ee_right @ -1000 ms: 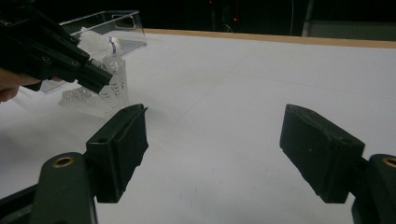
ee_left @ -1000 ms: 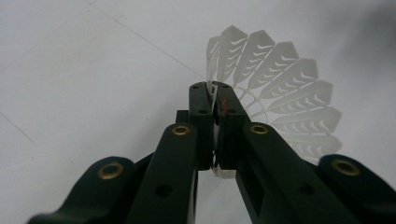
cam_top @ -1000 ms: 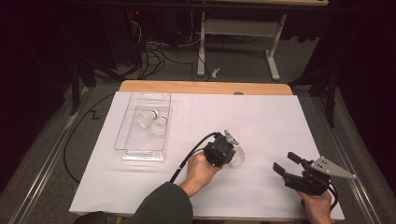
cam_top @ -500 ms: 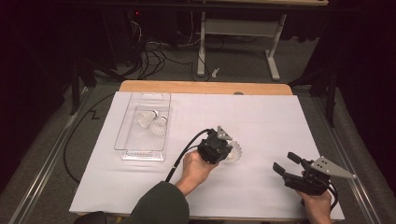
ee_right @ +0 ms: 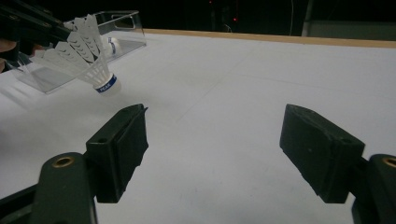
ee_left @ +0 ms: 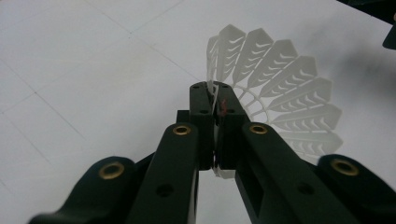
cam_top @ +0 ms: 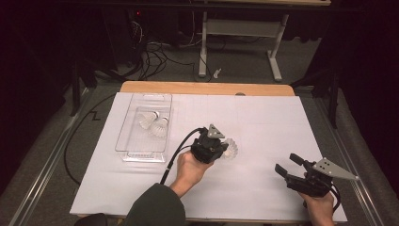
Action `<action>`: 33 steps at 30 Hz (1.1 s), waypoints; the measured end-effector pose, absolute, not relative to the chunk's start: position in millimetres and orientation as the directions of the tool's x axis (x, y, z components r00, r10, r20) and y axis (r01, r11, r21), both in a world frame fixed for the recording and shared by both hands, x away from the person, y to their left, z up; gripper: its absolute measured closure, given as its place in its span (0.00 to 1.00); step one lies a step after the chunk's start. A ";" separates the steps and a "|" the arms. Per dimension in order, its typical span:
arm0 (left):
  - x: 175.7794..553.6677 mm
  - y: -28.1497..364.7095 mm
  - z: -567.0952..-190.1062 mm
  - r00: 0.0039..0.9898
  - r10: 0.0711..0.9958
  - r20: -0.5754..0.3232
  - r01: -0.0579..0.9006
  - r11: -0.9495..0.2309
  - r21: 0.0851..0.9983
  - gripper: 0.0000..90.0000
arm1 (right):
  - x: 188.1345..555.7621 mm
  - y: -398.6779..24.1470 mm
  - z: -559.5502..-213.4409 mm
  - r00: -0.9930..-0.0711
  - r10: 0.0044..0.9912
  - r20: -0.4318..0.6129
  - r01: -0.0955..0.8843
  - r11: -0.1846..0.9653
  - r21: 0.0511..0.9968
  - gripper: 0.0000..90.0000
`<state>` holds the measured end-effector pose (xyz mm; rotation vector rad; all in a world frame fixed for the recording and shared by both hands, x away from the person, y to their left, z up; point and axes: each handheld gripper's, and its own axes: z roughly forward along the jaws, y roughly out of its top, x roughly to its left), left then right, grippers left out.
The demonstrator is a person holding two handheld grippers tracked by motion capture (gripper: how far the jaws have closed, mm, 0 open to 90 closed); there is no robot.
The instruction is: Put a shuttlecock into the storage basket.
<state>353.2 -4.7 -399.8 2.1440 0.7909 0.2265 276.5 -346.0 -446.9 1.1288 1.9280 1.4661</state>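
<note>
My left gripper (cam_top: 221, 147) is shut on the feather rim of a white shuttlecock (cam_top: 231, 149) near the middle of the white sheet. In the left gripper view the jaws pinch one feather edge (ee_left: 215, 100) while the skirt (ee_left: 285, 102) fans out to the right. The right gripper view has the shuttlecock (ee_right: 86, 58) hanging tilted, its blue-banded cork (ee_right: 108, 85) lowest and just above the sheet. My right gripper (cam_top: 288, 165) rests at the front right, open with nothing between its fingers (ee_right: 123, 140).
A clear plastic tray (cam_top: 123, 141) stands at the left of the sheet with two white shuttlecocks (cam_top: 148, 120) (cam_top: 161, 127) in it. A wooden table edge (cam_top: 207, 88) runs along the back. A black cable (cam_top: 174, 155) trails from the left gripper.
My left gripper has moved a little to the left and up, carrying the shuttlecock with it. The right gripper has stayed where it was.
</note>
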 end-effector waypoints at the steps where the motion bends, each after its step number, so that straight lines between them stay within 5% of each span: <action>1: 353.2 -3.0 -398.9 0.786 0.610 -0.105 0.461 -0.464 0.756 0.98 | 276.5 -346.0 -446.9 -0.554 0.825 0.113 0.329 0.092 0.940 0.26; 33: 350.4 39.3 -388.4 0.749 0.652 -0.121 0.474 -0.399 0.785 0.98 | 276.4 -345.9 -446.9 -0.553 0.825 0.113 0.329 0.091 0.940 0.26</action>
